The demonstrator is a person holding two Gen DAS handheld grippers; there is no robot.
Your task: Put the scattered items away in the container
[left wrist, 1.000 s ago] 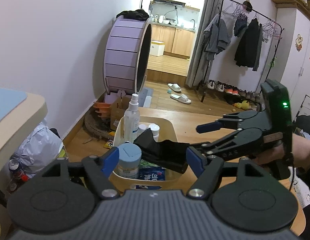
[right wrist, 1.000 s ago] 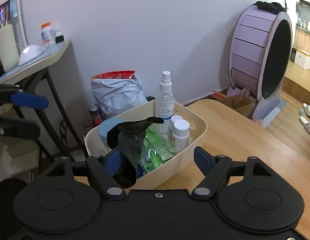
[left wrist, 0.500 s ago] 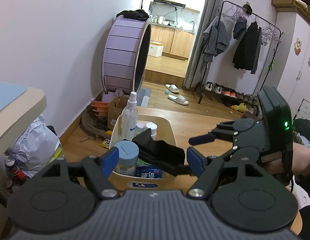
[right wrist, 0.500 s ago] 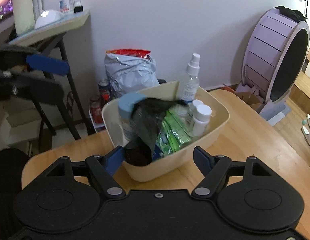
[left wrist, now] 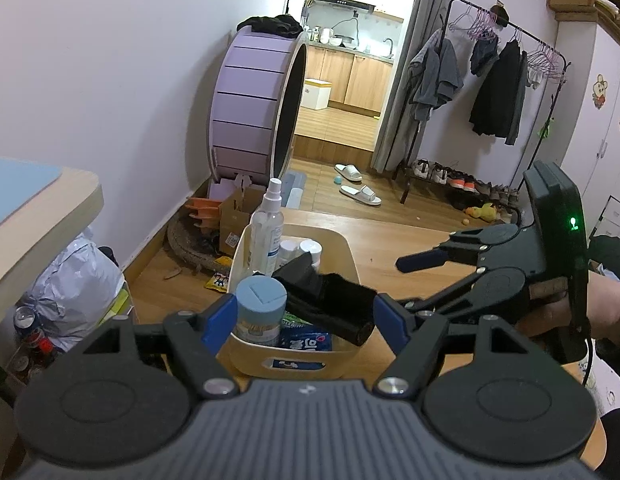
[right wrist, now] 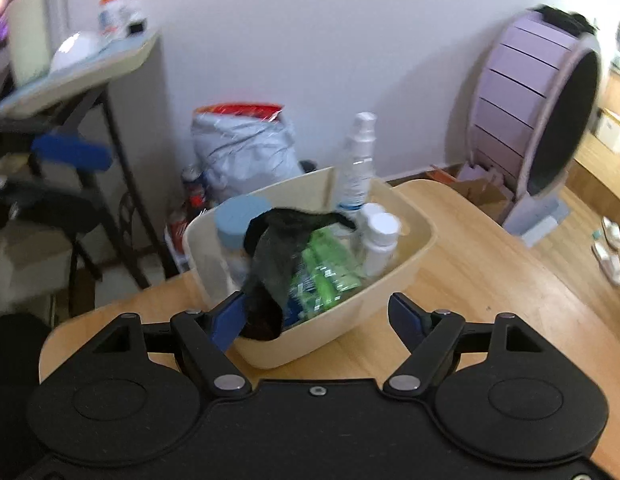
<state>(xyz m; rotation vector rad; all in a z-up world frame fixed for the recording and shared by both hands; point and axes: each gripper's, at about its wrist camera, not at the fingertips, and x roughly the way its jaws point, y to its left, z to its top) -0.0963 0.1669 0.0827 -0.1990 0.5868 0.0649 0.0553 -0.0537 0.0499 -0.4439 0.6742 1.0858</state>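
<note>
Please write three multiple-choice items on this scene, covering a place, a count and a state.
1. Where does the spray bottle stand?
A. inside the cream bin
B. on the floor
C. on the side desk

2. How many white-capped small bottles stand beside it?
A. none
B. two
C. five

3. How does the black cloth lie?
A. folded flat on the table
B. draped over the bin's contents and rim
C. hung on the clothes rack

Answers: 1 A, it rises from the bin's far corner; 2 B, two white caps show together; 3 B, it hangs over the near rim.
</note>
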